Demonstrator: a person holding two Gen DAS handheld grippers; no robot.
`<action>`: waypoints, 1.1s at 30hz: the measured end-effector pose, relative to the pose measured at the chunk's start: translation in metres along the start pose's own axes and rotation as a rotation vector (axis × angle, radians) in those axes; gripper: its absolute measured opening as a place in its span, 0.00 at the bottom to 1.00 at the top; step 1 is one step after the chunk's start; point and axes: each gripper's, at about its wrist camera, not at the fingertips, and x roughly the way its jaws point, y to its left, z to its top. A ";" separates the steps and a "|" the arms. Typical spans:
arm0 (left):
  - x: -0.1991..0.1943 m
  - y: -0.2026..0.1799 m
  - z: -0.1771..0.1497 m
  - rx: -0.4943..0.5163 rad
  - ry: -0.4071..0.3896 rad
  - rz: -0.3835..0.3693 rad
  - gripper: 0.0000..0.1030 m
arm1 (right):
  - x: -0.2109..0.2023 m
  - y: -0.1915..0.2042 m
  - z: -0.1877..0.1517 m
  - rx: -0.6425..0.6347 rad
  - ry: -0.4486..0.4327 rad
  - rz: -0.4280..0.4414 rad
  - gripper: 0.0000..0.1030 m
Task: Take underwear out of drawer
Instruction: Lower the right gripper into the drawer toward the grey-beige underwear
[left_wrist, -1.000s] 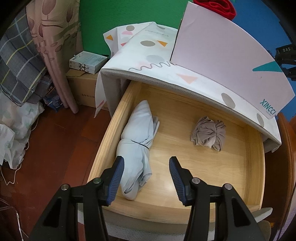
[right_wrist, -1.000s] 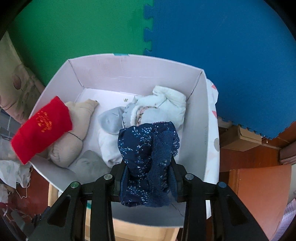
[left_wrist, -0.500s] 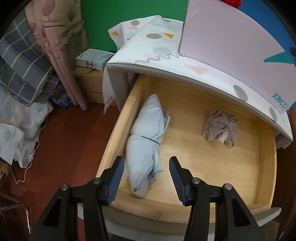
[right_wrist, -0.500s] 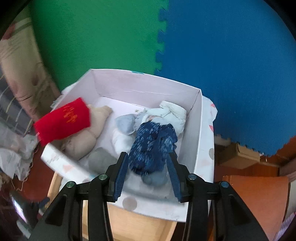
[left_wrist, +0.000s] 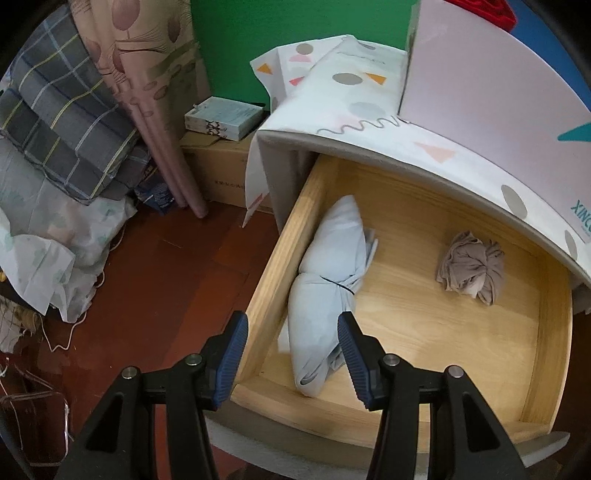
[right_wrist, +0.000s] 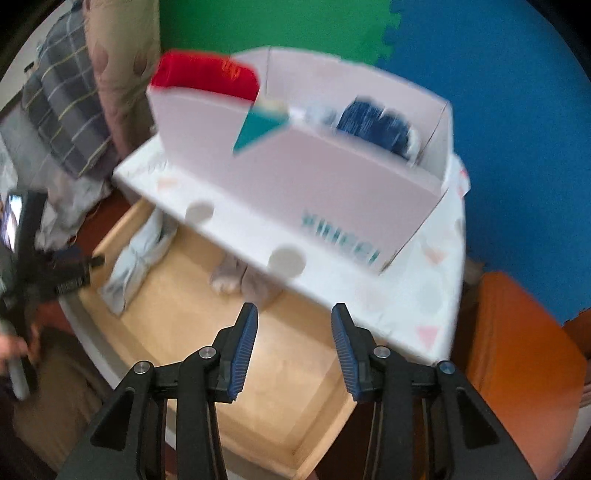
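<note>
We held the left gripper (left_wrist: 291, 345) above the front left corner of the open wooden drawer (left_wrist: 546, 332), its jaws partly apart and gripping nothing. Below it the pale blue underwear bundle (left_wrist: 328, 280) lay along the drawer's left wall, its long axis running front to back, one end near the front wall and the other toward the rear, pinched at the middle by a thin dark band. A smaller crumpled taupe underwear (left_wrist: 471, 267) sat well apart from it near the back right, with no clear long axis. Our right gripper (right_wrist: 291, 349) hovered over the drawer's front right part, its jaws having just been closing a little yet still apart, with nothing between them. The navy underwear (right_wrist: 373, 123) lay inside the pink cardboard box (right_wrist: 332, 192) on the cabinet top, a red cloth (right_wrist: 207, 75) draped over the box's left rim.
</note>
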 end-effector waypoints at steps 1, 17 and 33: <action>0.001 -0.001 0.000 0.007 0.005 0.008 0.50 | 0.005 0.003 -0.005 -0.008 0.004 0.002 0.35; 0.015 -0.010 0.009 0.225 0.061 -0.065 0.50 | 0.052 0.054 -0.028 -0.242 -0.022 0.065 0.34; 0.028 0.000 -0.007 0.446 0.044 -0.183 0.50 | 0.072 0.058 -0.034 -0.286 -0.017 0.105 0.34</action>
